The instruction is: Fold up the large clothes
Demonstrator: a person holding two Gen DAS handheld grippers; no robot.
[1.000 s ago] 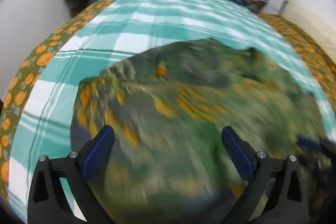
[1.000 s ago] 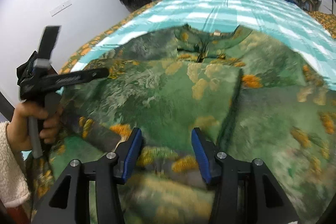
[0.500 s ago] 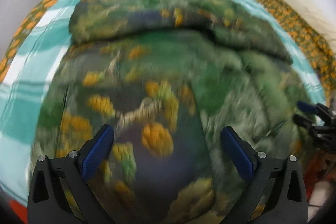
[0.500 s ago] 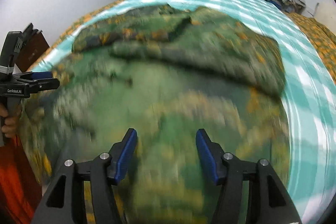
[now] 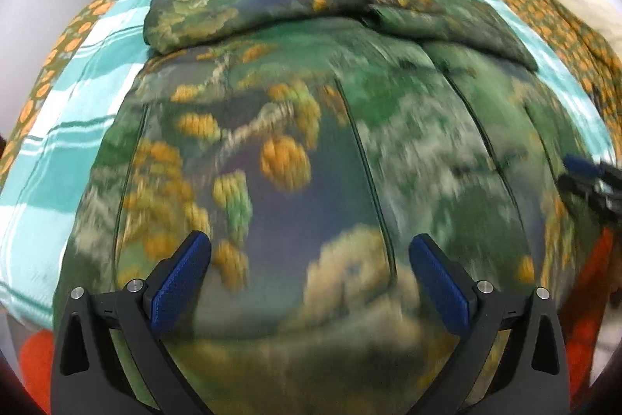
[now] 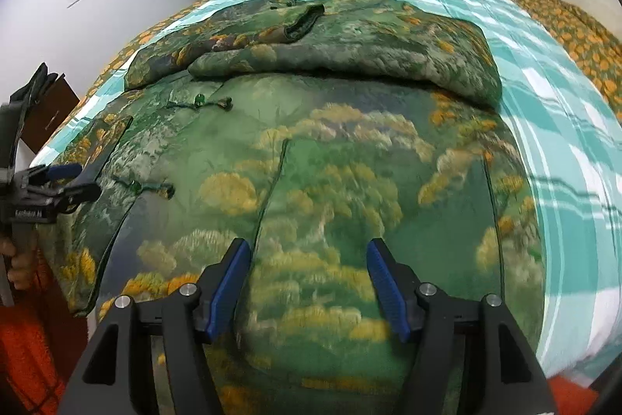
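In the left wrist view the left gripper (image 5: 309, 269) sits at the bottom of the frame with its jaws spread wide and nothing pinched between them; the green landscape-print padded garment (image 5: 311, 150) fills the centre of the frame, lying on the teal checked bedsheet (image 5: 58, 158), with its sleeves and collar end already folded into a band across the upper part; the cloth below the pads is blurred, so I cannot tell whether they touch it; the right gripper (image 5: 591, 181) shows at the right edge. The risk I see here is the lower hem draping over the near edge of the bed at the bottom of the frame; if the next grasp catches only the top layer, the padded layers would likely slide apart and the fold come out crooked.

In the right wrist view the right gripper (image 6: 305, 279) is at the bottom centre, its jaws opening, with fabric beneath but nothing clamped; the garment spreads from the centre to the folded band in the upper half, where a sleeve cuff (image 6: 305, 22) gapes; frog buttons (image 6: 200, 100) sit left of centre and could snag a pad; the left gripper shows at the left edge, held by a hand (image 6: 17, 259). A lift taken unevenly by the two sides would probably drag the folded sleeves out of place.
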